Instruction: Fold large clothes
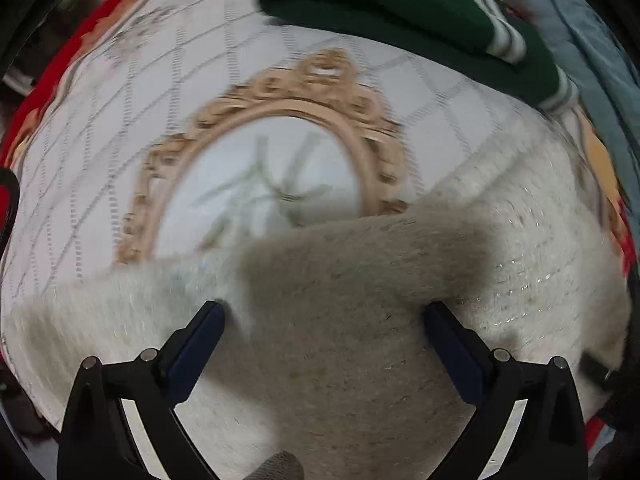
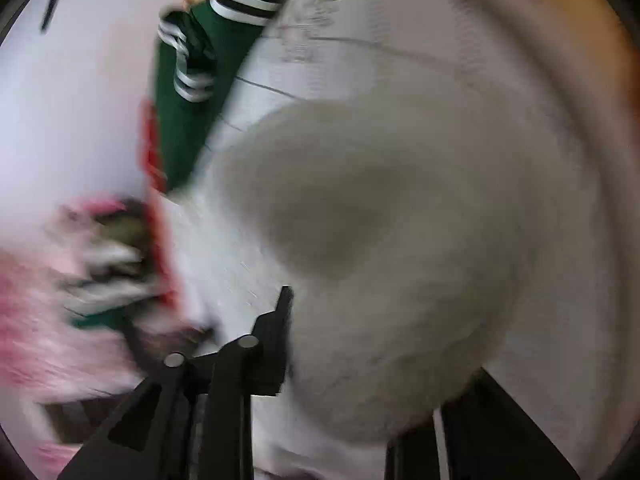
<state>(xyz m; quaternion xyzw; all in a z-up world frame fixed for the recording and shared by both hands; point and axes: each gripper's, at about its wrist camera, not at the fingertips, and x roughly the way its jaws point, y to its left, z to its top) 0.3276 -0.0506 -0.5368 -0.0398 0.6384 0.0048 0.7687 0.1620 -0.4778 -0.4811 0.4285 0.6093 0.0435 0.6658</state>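
Fuzzy white sweater (image 1: 320, 340), bunched below the green garment (image 1: 400, 12); left claw (image 1: 324, 316) gapes wide over it, unheld. Right claw (image 2: 352, 320) buried in sweater; its grip cannot be told.

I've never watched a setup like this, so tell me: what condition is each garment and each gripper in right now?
Left gripper: open wide, over the white sweater, nothing pinched.
Right gripper: one finger visible, the other hidden by sweater; grip unclear.
White fuzzy sweater: bunched, unfolded, draped across the bedspread.
Green striped garment: crumpled at the bed's edge.
Bedspread: spread flat.
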